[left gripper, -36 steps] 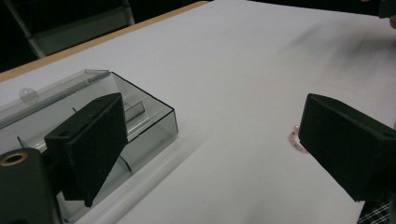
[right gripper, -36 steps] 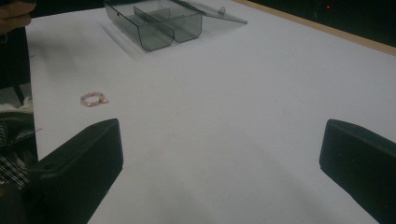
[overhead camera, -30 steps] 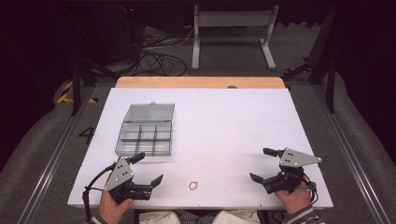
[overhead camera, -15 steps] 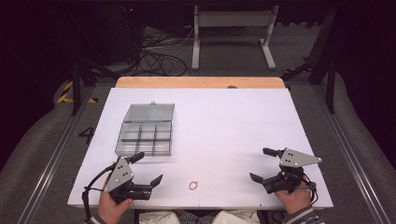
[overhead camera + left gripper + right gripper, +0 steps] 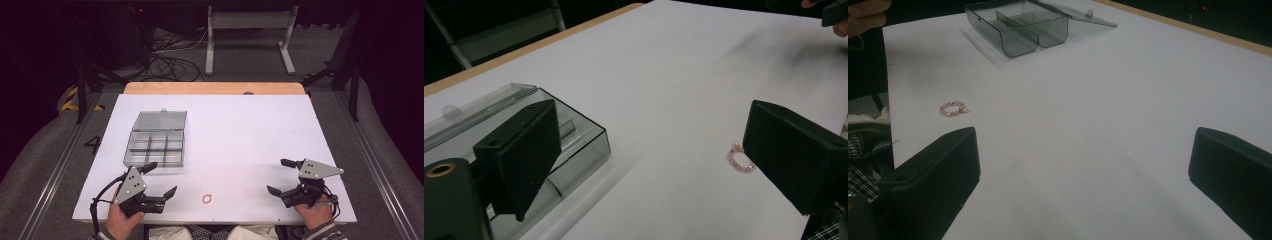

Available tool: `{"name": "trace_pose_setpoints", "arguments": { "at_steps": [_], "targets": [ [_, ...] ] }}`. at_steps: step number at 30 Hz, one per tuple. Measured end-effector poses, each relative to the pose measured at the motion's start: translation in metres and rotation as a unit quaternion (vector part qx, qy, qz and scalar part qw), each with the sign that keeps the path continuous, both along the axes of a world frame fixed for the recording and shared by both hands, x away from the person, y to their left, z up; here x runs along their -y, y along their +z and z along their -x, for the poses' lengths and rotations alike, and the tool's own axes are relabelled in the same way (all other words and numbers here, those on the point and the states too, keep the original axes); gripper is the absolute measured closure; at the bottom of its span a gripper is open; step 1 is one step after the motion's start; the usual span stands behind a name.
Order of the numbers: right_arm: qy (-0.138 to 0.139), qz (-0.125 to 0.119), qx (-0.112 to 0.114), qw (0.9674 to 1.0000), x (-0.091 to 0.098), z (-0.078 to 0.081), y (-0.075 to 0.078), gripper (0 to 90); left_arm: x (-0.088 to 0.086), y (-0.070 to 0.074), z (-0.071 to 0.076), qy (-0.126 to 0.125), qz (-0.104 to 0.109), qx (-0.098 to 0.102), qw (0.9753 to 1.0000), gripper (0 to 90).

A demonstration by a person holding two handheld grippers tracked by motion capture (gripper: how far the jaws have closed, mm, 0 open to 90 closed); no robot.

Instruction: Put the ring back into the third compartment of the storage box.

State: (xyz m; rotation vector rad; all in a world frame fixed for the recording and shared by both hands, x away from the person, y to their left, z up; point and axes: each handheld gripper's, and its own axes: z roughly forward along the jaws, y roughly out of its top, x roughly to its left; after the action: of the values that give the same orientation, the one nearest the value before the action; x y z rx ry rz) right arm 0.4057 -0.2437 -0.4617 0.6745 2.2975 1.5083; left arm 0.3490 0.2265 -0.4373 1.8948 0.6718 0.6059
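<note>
A clear plastic compartment box [image 5: 155, 147] with its lid folded back lies on the left half of the white table [image 5: 235, 130]; it shows too as the box [image 5: 574, 135] and the box [image 5: 1018, 25]. A small pink bead bracelet [image 5: 207, 199] rests near the front edge, seen as the bracelet [image 5: 739, 159] and the bracelet [image 5: 953, 108]. My left gripper [image 5: 162, 179] is open just in front of the box, left of the bracelet, holding nothing. My right gripper [image 5: 277, 176] is open at the front right, empty, well to the right of the bracelet.
A wooden strip [image 5: 215, 88] runs along the table's far edge. Beyond it stand a metal frame [image 5: 250, 35] and loose cables [image 5: 170, 60] on the floor. A plaid cloth [image 5: 863, 150] lies at the near table edge.
</note>
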Motion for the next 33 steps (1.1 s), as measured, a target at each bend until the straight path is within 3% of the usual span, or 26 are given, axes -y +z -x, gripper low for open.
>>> {"name": "trace_pose_setpoints", "arguments": {
  "at_steps": [18,24,33],
  "targets": [
    [0.004,0.001,-0.002,1.0,-0.001,-0.001,-0.001,0.9,0.023,0.006,-0.01,-0.027,-0.005,-0.016,0.9995,9.2],
    [0.005,-0.002,-0.001,1.0,0.0,0.0,-0.001,0.9,0.033,0.006,-0.015,-0.033,-0.004,-0.029,0.999,9.4],
    [0.008,-0.003,-0.001,1.0,0.0,0.0,0.0,1.3,0.051,0.006,-0.018,-0.046,-0.018,-0.033,0.9982,9.6]
  ]
}}
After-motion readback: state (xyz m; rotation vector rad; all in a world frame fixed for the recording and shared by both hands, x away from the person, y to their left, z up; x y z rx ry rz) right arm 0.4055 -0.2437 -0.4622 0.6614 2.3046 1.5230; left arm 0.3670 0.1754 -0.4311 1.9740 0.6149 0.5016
